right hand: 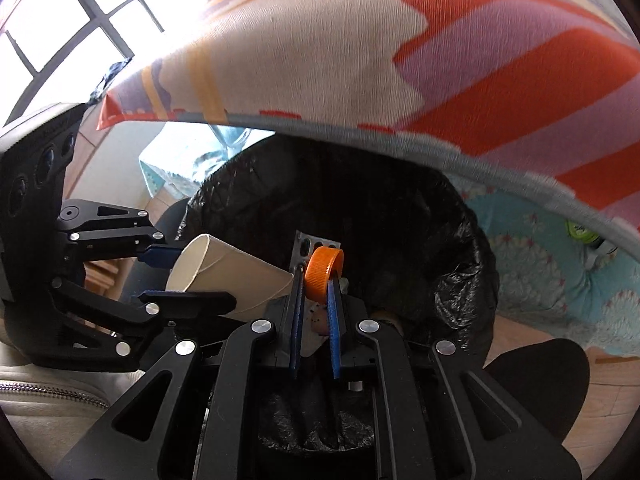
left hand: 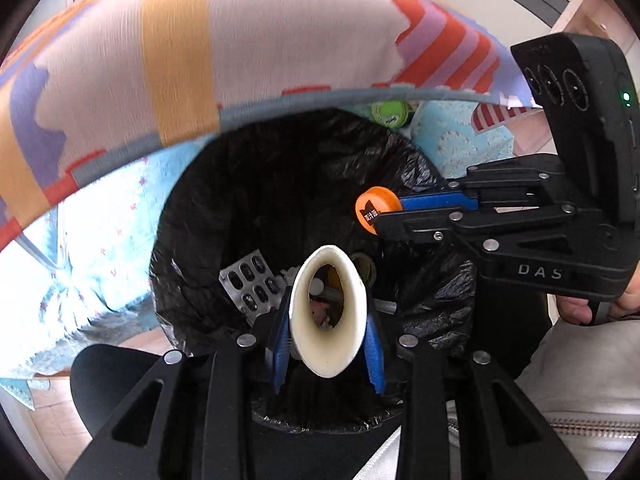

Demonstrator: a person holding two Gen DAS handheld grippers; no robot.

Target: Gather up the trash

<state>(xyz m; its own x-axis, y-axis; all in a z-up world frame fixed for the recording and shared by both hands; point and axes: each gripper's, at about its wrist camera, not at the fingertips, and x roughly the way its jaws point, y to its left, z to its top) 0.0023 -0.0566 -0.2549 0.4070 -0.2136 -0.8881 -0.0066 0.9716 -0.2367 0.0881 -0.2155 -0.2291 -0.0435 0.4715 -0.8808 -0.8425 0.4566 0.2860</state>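
- The bin (left hand: 224,216) is cut across its far rim by the patterned cloth (left hand: 280,40), itself motion-blurred.
- Inside the bin, the blister pack (left hand: 252,284) is partly hidden behind the cup (left hand: 328,312); the scraps seen through the cup are too small to tell.
- Beyond the bin, the green lid (left hand: 387,113) is half hidden under the cloth's hem.

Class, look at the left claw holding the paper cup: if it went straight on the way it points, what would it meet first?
Probably the trash in the black bin bag, likely the blister pack beyond the cup; depth is unclear.
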